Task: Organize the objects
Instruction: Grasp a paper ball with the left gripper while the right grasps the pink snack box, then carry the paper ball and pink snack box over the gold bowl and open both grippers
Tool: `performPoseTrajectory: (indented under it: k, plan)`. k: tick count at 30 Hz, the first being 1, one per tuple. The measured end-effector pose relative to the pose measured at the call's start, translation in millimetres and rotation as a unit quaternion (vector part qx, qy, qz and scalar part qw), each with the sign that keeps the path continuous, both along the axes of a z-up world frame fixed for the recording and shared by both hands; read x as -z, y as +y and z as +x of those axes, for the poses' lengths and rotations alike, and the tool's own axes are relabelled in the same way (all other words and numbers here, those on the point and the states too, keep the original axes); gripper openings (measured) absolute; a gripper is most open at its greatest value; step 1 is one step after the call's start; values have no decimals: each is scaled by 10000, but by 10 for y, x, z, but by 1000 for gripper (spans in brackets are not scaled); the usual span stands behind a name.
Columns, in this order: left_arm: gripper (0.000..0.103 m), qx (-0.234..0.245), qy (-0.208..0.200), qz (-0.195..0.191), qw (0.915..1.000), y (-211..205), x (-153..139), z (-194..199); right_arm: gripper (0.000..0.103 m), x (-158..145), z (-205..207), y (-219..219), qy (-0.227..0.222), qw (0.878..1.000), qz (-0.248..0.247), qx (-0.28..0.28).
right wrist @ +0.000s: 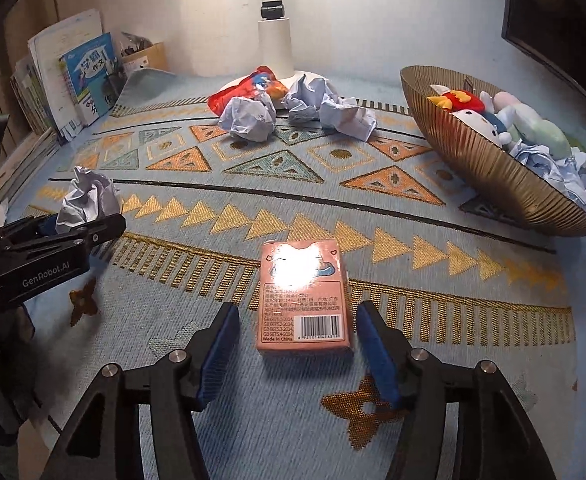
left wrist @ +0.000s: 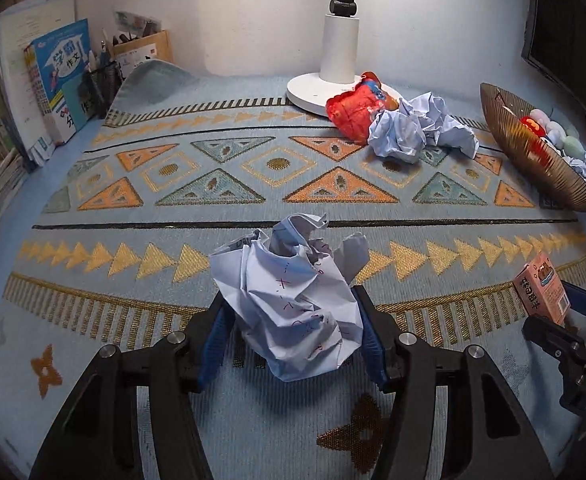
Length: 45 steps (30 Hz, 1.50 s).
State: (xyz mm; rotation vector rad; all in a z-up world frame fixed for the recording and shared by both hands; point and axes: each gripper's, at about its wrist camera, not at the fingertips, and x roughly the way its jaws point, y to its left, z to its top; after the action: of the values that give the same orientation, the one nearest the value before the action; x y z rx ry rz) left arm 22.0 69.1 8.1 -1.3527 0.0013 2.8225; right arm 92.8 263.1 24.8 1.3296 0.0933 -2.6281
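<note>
A crumpled white paper ball (left wrist: pixel 293 300) with red pen marks sits between the blue pads of my left gripper (left wrist: pixel 291 300), which is shut on it low over the patterned cloth. The right wrist view shows that same ball (right wrist: pixel 87 200) in the left gripper (right wrist: pixel 85 224) at the left edge. A pink card box (right wrist: pixel 303 300) lies flat on the cloth, barcode towards me. My right gripper (right wrist: pixel 297 308) stands open around it, with a gap between each pad and the box. The box (left wrist: pixel 541 288) and the right gripper (left wrist: pixel 553 312) also appear at the right edge of the left wrist view.
A ribbed gold bowl (right wrist: pixel 473 168) at the right holds plush toys and crumpled paper. Near the white lamp base (left wrist: pixel 305 92) at the back lie a red packet (right wrist: pixel 245 92) and more paper balls (right wrist: pixel 249 116). Books (left wrist: pixel 53 80) and a pen holder (left wrist: pixel 101 80) stand at the back left.
</note>
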Motion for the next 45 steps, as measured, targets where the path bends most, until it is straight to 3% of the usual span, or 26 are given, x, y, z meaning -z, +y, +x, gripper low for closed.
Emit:
performPoseTrajectory:
  k: [10,13,14,15,25,31,36,41,45]
  plan:
    - [55,-9,-4,25,10000,12,1,-2,62,-5,-49,-53,-71,9996,174,224]
    - [55,-11,-5,17,10000,13,0,-3,52,1,-66,-125,19,9990,261,375]
    - [55,-13,-5,22,10000,14,2,-2,43,-5,-51,-163,68,9991,289,295]
    - [55,-13,-6,20,10000,13,-1,-2,41,-6,-28,-199,112,9992,325,201]
    - [55,-12,-7,29,10000,17,2,-3,40,-7,123,-385,320,9977,471,-364]
    - [54,-29,29,22,10000,11,-14,12,40,-89,184,-235,419,9988,-10,-245]
    - [53,133,105,246,9996,47,-110,63,40,-181,322,-10,346,9946,-945,-238]
    - [53,282,207,429,9985,194,-280,87,40,-212,433,258,316,9919,-1231,-88]
    - [53,545,362,523,9965,446,-499,47,40,-408,523,548,515,9866,-1544,93]
